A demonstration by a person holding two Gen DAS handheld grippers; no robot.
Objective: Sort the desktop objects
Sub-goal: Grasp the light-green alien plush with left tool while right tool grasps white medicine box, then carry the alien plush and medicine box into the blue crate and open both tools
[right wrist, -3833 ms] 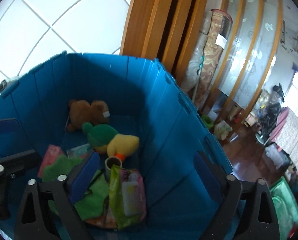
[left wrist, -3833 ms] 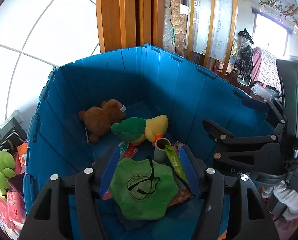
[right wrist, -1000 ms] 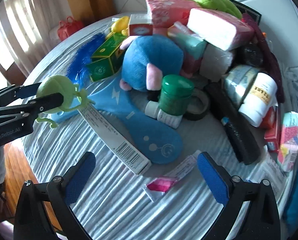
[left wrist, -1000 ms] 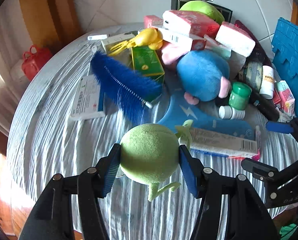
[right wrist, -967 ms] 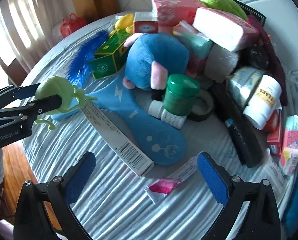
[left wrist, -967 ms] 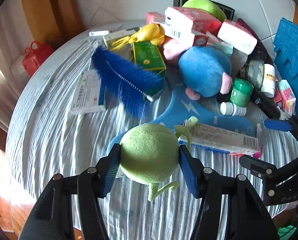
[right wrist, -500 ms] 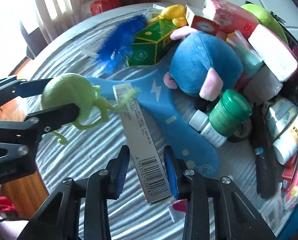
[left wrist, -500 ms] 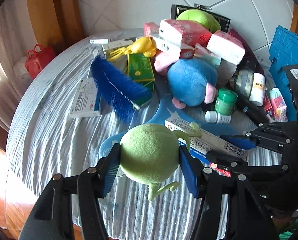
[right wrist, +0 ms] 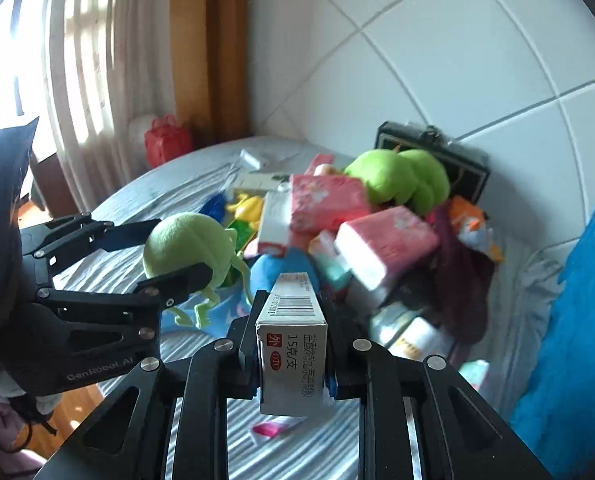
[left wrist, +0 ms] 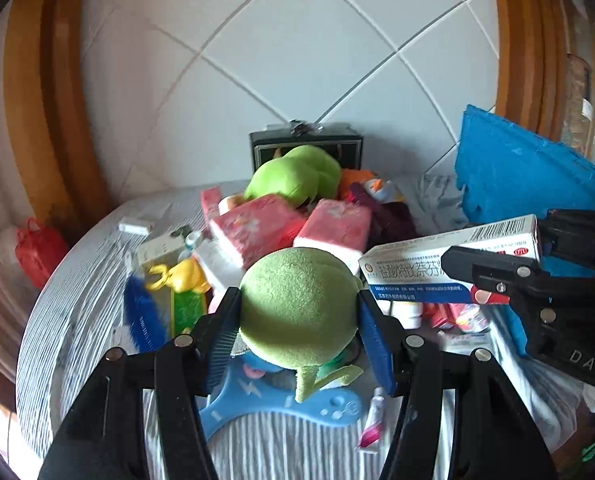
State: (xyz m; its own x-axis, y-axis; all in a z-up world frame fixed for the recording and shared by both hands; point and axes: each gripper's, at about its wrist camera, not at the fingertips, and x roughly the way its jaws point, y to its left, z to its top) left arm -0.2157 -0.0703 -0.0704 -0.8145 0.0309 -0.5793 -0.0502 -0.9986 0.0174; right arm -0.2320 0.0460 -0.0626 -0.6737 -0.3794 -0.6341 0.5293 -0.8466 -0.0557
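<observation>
Nearest in the left wrist view, the left gripper is clamped on a round green plush toy, both blue pads pressed against its sides, thin legs dangling below. Under it a light blue flat paddle and a small pink tube are seen on the striped tablecloth; only a sliver of each is given by the right view. To the right, the right gripper is seen side-on with the white medicine box held level.

In the right wrist view, the right gripper is seen end-on: its jaws are closing tight on the medicine box, barcode end pointing away, box lifted clear of the table. The left gripper and plush toy are seen at left.

Farther back, a pile of pink tissue packs, a larger green plush and a black framed box against the tiled wall are shown in both. The blue crate stands at right. A red bag and curtains are shown clearly only by the right view.
</observation>
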